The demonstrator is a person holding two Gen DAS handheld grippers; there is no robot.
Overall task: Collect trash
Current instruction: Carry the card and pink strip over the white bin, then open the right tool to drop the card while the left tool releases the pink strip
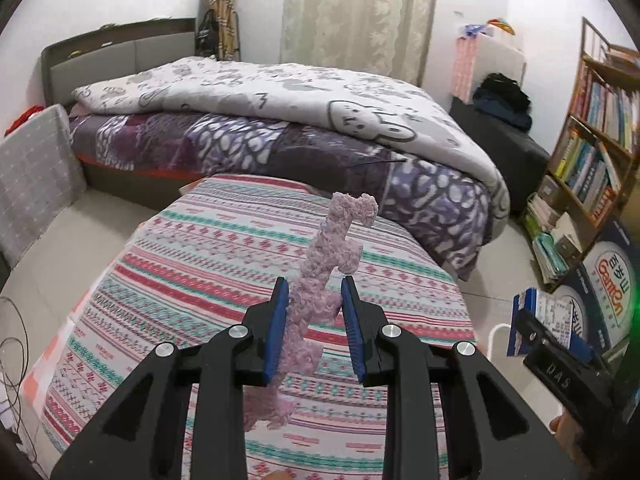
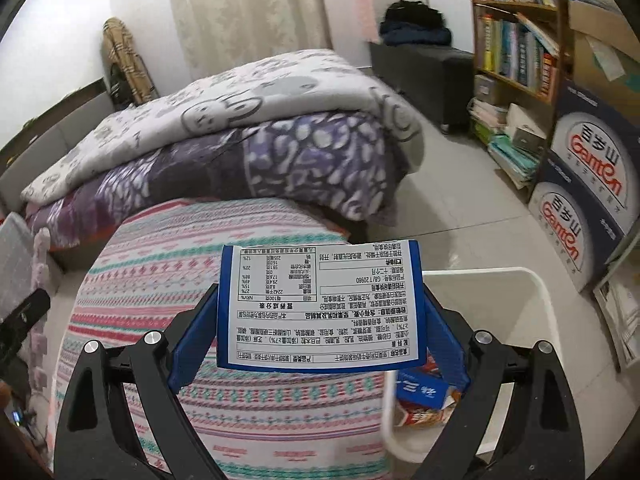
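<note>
My left gripper (image 1: pixel 314 320) is shut on a jagged pink foam strip (image 1: pixel 344 236), which stands up between the blue pads above the striped tablecloth (image 1: pixel 192 264). My right gripper (image 2: pixel 320 300) is shut on a blue and white printed box (image 2: pixel 320 320), held label up over the cloth's right edge (image 2: pixel 168 272). In the left wrist view this gripper (image 1: pixel 554 340) and its box (image 1: pixel 548 312) appear at the right. Just right of the box stands a white bin (image 2: pixel 524 280) with a blue carton (image 2: pixel 420 392) and a red packet (image 2: pixel 420 418) inside. The foam strip (image 2: pixel 40 256) shows at the right wrist view's left edge.
A bed with piled quilts (image 1: pixel 280 120) lies behind the table. A bookshelf (image 2: pixel 516 40) and stacked water cartons (image 2: pixel 580 184) line the right wall. Cables (image 1: pixel 12 344) trail on the floor at the left, near a grey padded panel (image 1: pixel 36 176). Tiled floor (image 2: pixel 452 184) runs between bed and shelf.
</note>
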